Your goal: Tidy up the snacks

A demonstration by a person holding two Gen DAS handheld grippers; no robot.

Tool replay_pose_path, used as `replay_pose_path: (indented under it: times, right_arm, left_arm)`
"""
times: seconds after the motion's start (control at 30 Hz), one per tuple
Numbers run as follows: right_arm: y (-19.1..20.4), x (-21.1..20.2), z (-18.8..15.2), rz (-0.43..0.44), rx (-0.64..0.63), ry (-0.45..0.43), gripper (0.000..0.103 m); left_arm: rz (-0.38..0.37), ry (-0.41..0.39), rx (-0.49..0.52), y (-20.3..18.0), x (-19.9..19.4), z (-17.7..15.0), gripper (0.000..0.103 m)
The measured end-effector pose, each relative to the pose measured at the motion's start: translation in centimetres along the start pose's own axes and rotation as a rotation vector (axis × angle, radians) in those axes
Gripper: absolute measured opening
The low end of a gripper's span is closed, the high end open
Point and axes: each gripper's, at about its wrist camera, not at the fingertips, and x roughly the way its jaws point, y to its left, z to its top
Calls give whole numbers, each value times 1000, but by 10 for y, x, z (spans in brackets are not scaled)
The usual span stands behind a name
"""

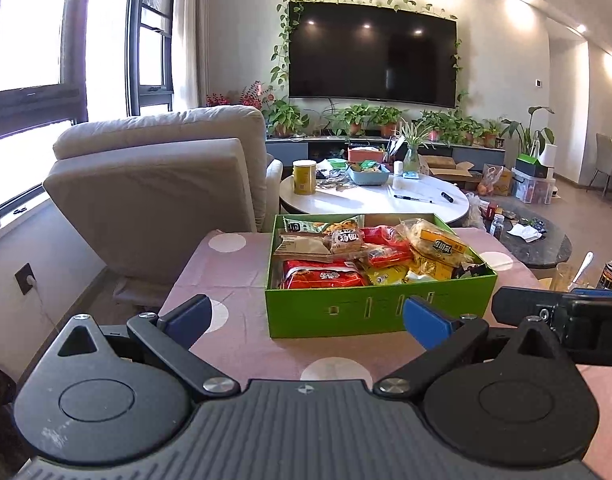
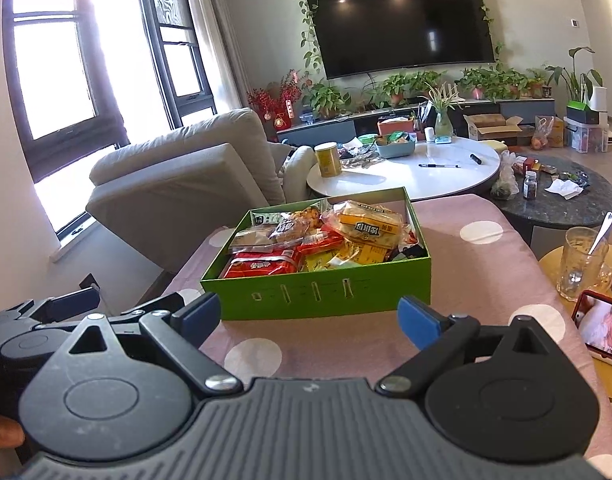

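A green cardboard box (image 1: pixel 378 312) stands on the pink polka-dot tablecloth (image 1: pixel 233 276) and is filled with several snack packets, among them a red pack (image 1: pixel 322 274) and a yellow pack (image 1: pixel 442 246). The box also shows in the right wrist view (image 2: pixel 326 294), with the red pack (image 2: pixel 261 266) and yellow pack (image 2: pixel 370 226). My left gripper (image 1: pixel 303 318) is open and empty, just short of the box's near wall. My right gripper (image 2: pixel 308 316) is open and empty, also just short of the near wall. The right gripper's body (image 1: pixel 566 316) sits at the right in the left view.
A glass mug with a spoon (image 2: pixel 584 258), a can (image 1: pixel 610 276) and a phone (image 2: pixel 600 326) sit at the right. A beige armchair (image 1: pixel 161 176) stands behind left. A white round table (image 1: pixel 370 196) with a yellow can (image 1: pixel 304 177) and a dark round table (image 2: pixel 562 196) lie beyond.
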Motion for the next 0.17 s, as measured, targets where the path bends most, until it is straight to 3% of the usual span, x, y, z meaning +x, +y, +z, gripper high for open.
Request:
replay_pose_path:
  times: [0.17]
  right_arm:
    - [1,1,-1,-1,-2,3,81]
  left_arm:
    - [1,7,0,1,0,-1,103]
